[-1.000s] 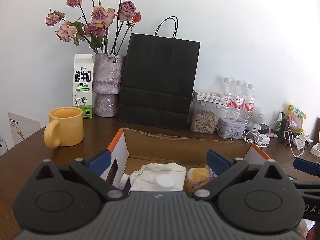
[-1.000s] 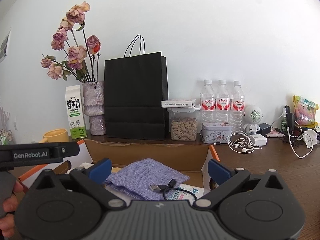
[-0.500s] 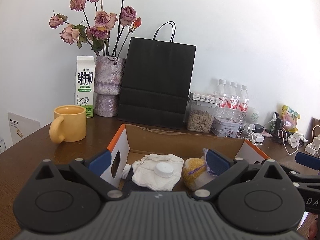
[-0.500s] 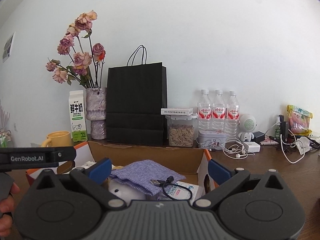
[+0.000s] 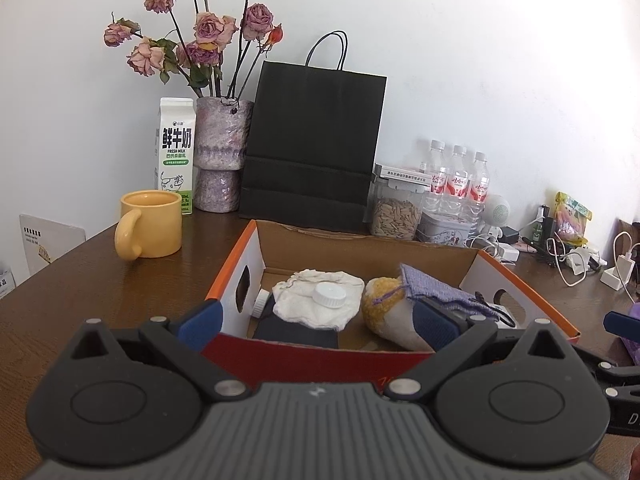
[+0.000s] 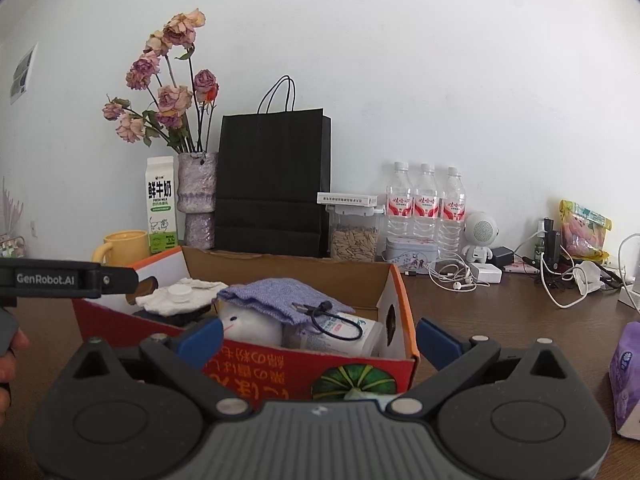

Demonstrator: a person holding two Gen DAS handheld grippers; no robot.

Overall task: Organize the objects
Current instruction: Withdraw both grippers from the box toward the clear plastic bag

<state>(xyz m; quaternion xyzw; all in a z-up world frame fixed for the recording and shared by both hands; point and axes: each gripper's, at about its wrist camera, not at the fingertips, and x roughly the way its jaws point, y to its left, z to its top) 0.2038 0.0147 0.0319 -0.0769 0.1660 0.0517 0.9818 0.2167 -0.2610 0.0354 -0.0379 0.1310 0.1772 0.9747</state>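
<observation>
An open cardboard box (image 5: pixel 368 240) with orange rims and a red front stands on the brown table; it also shows in the right wrist view (image 6: pixel 296 364). Inside lie a white cloth (image 5: pixel 316 302) with a white cap on it, a yellow and white plush (image 5: pixel 390 316), a purple knit pouch (image 6: pixel 276 294), a black USB cable (image 6: pixel 332 318) and a wipes pack (image 6: pixel 344 334). My left gripper (image 5: pixel 316 322) is open and empty just in front of the box. My right gripper (image 6: pixel 318 338) is open and empty in front of the box's right end.
A yellow mug (image 5: pixel 150 228), milk carton (image 5: pixel 175 156), vase of dried roses (image 5: pixel 220 156) and black paper bag (image 5: pixel 312 148) stand behind the box. A seed jar (image 6: pixel 354 236), water bottles (image 6: pixel 426 204), chargers and cables (image 6: pixel 560 276) sit right. A purple tissue pack (image 6: pixel 626 380) lies at far right.
Both grippers have drawn back and up from over the box, so its red front wall now shows. Both stay open and empty. The box contents have not moved.
</observation>
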